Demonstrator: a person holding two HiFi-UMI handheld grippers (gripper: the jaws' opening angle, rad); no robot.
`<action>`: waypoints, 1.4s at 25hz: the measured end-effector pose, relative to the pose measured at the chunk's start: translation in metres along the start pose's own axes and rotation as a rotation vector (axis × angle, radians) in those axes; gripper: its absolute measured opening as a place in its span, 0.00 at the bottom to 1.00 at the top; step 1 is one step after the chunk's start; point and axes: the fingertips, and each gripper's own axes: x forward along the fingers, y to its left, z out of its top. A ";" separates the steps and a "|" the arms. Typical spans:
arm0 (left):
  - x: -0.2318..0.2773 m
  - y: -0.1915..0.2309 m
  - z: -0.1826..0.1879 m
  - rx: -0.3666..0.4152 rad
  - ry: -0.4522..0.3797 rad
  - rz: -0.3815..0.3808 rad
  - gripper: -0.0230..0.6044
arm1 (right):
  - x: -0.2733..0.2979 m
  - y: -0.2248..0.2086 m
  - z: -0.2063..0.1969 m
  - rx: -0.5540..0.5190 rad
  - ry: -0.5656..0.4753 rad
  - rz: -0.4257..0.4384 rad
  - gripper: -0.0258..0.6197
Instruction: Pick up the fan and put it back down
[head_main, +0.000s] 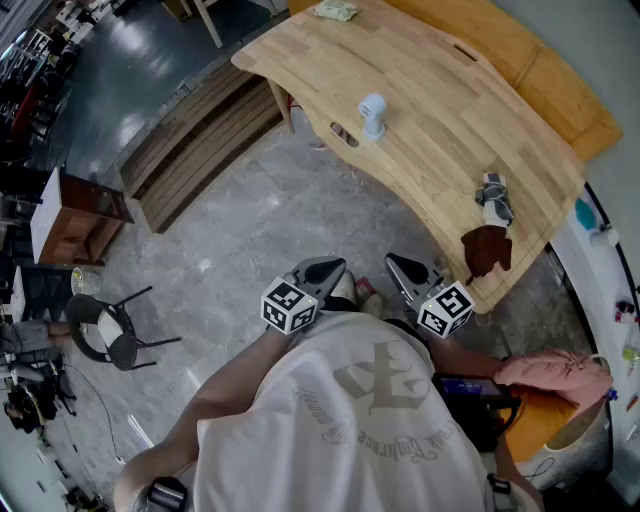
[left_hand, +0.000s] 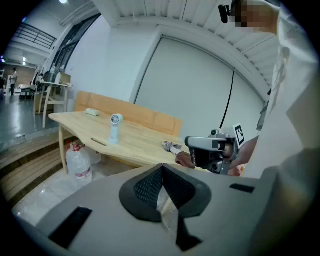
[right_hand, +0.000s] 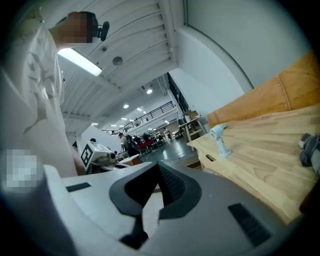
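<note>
Your left gripper (head_main: 328, 270): jaws pressed together, nothing between. Your right gripper (head_main: 398, 268): jaws likewise together, empty. White handheld fan (head_main: 372, 115) upright on wooden table (head_main: 440, 160), well ahead of both grippers.
</note>
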 end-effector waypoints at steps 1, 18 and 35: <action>-0.003 0.001 -0.001 -0.002 0.000 0.004 0.05 | 0.000 0.000 0.000 0.004 0.000 -0.006 0.06; -0.008 0.044 0.005 -0.039 -0.018 0.016 0.05 | 0.041 -0.020 -0.009 0.035 0.059 -0.050 0.06; 0.014 0.149 0.064 0.008 -0.046 -0.104 0.05 | 0.130 -0.071 0.031 -0.006 0.079 -0.187 0.06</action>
